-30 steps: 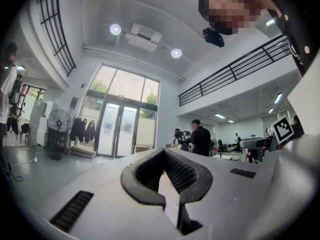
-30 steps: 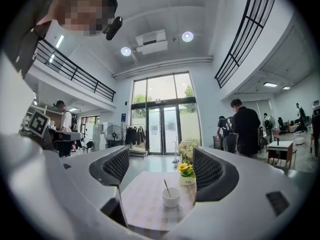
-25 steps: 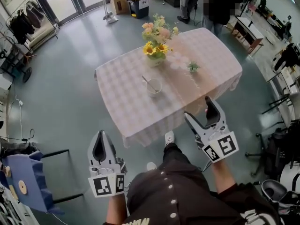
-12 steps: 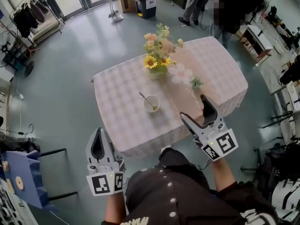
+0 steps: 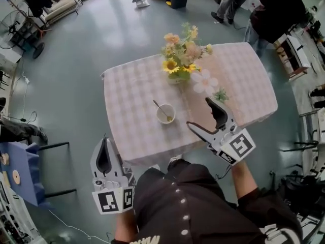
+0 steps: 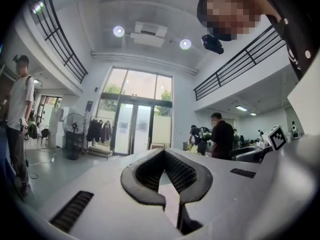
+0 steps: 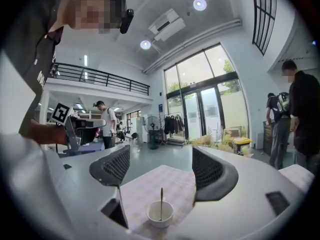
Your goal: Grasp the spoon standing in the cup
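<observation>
**Right jaws wide and lined up on the cup, spoon not yet reached**

The white cup [image 5: 173,115] stands on the checked cloth of the surface [image 5: 132,95]. The spoon [image 5: 158,106] stands in it, bowl down. From the head view its handle leans over the rim, away from the person. Whether the cup holds anything else is unclear; its bottom shows a faint yellowish tint.

The right gripper [image 5: 200,113] hovers near the cup, on its right, with the jaws spread wide and nothing between them. In the right gripper view the cup [image 7: 160,224] and the spoon handle [image 7: 161,201] sit centred in the gap, well ahead of the tips.

The left gripper [image 5: 105,140] hangs well short of the cup, off the surface's near edge. Its jaws are pressed together and empty, aimed at the room.

Beyond the cup stands a bouquet [image 5: 180,55] of yellow and pink flowers, its vase mostly hidden by leaves.

The risks, as I judge them:
- The handle is thin and only leans, so a brushing jaw could swing it round the rim before closing.
- Coming in too low could catch the rim with the handle, or tip the cup.
- A push on the cup could drag it across the cloth.
</observation>
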`<state>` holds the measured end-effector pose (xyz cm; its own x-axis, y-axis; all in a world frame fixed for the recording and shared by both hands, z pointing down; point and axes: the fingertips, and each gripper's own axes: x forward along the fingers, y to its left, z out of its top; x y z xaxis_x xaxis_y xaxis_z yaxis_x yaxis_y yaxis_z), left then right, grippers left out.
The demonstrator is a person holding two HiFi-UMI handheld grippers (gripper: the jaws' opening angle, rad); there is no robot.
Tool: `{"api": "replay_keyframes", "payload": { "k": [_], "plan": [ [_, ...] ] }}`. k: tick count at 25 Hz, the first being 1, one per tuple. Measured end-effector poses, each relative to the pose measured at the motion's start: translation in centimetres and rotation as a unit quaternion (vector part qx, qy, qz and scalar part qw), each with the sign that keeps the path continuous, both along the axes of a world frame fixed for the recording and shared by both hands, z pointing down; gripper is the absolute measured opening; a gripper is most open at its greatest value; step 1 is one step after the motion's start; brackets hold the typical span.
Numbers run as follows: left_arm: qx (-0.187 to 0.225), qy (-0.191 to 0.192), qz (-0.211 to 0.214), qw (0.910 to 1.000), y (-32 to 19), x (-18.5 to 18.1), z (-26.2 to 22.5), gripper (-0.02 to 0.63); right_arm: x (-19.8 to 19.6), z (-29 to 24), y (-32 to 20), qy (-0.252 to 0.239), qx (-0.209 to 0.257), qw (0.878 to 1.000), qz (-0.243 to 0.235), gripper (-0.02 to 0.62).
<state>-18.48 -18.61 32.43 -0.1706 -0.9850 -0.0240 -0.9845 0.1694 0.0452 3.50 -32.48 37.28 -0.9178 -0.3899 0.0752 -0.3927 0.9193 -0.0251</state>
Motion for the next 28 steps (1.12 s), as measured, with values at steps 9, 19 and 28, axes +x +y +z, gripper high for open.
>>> {"api": "replay_keyframes", "payload": {
  "k": [9,19,28],
  "plan": [
    [-0.025,0.025,0.003,0.9993,-0.8,-1.9,2.9,0.017,-6.6,7.0,-3.9,0.044,-0.042,0.991,-0.116,0.337],
    [-0.052,0.040,0.017,0.9977,-2.0,-1.9,5.0,0.017,-11.4,15.3,-5.6,0.105,-0.100,0.965,-0.218,0.342],
    [-0.078,0.051,0.008,0.9956,-2.3,-2.0,7.4,0.017,-14.4,21.5,-6.0,0.166,-0.116,0.934,-0.295,0.283]
  ]
}}
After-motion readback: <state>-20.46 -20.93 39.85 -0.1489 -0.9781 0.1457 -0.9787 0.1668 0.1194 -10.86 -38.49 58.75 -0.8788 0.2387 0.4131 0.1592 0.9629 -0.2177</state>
